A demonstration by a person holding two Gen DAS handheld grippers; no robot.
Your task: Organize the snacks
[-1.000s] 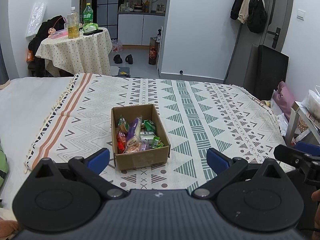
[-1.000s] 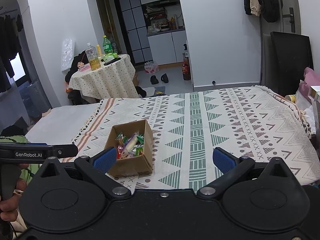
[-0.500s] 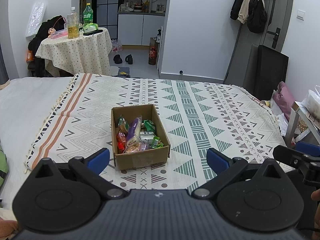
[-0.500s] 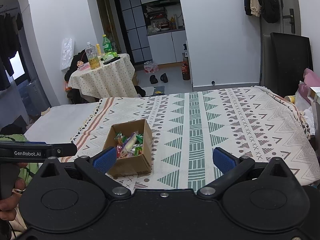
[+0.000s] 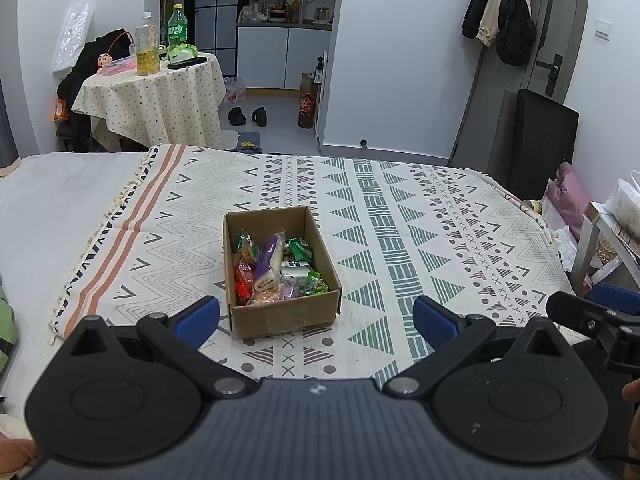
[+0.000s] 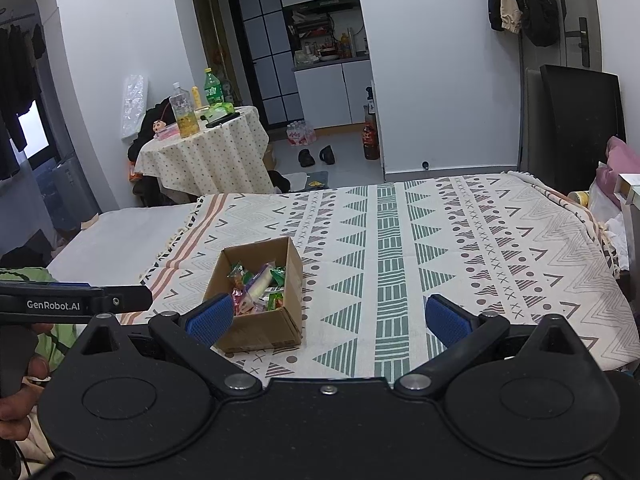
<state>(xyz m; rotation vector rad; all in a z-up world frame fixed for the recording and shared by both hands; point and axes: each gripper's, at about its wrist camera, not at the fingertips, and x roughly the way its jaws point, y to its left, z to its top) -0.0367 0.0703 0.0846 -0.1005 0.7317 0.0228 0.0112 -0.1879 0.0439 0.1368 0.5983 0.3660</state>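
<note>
Now — cardboard box (image 5: pixel 280 316) holds wrapped snacks (image 5: pixel 276 268) | left tool (image 5: pixel 316 320), right tool (image 6: pixel 328 318) — spread wide, empty

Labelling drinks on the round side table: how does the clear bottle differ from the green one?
The clear bottle is see-through with yellowish liquid low down and a pale cap; the green bottle is tinted green with a label and a yellow cap. The clear bottle stands nearer the table's front, the green bottle behind it. Both stand upright on the dotted tablecloth.

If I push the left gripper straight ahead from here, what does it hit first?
Probably the near wall of the cardboard box, which sits between the open left gripper fingers, slightly left of centre. Depth is hard to judge.
</note>
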